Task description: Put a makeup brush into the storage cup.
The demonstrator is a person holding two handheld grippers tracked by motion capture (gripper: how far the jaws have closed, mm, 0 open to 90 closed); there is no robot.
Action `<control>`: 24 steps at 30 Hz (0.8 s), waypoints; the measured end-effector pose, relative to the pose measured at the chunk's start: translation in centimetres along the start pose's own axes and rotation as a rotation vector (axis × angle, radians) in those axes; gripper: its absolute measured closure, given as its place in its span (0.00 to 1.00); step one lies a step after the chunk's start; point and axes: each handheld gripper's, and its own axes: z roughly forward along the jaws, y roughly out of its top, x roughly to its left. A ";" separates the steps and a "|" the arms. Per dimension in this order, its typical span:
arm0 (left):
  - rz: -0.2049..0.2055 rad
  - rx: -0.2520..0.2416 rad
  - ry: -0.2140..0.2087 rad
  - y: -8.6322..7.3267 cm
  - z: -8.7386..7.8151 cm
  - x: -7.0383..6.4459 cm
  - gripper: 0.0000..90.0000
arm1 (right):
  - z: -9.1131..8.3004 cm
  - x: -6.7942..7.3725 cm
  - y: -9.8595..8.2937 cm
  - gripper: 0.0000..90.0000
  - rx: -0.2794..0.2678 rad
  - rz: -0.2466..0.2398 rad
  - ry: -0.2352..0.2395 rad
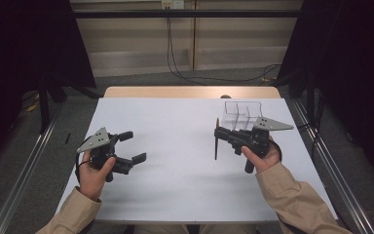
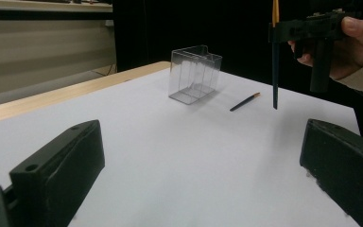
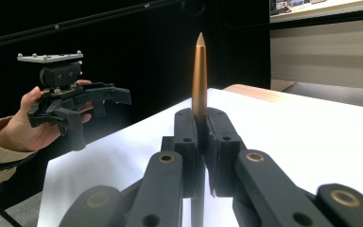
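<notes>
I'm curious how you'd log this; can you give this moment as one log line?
right gripper: shut on brush, upright | left gripper: open, idle | clear box: empty

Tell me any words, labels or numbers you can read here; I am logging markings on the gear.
None can be read.
The clear box, the brush held by the right gripper and the left gripper bear no lettering.
The bright panels far back are too blurred to read.
</notes>
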 end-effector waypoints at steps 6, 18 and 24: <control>0.001 0.006 0.005 -0.2 -0.6 0.0 0.01 | 0.0 -0.1 0.1 0.93 0.002 -0.002 -0.002; -0.012 -0.008 0.027 -0.5 -1.7 0.2 0.00 | -0.5 -0.4 0.5 0.93 0.000 -0.010 -0.012; -0.007 -0.005 0.034 -0.6 -1.9 0.2 0.00 | -0.6 -0.5 0.8 0.93 0.003 -0.017 -0.018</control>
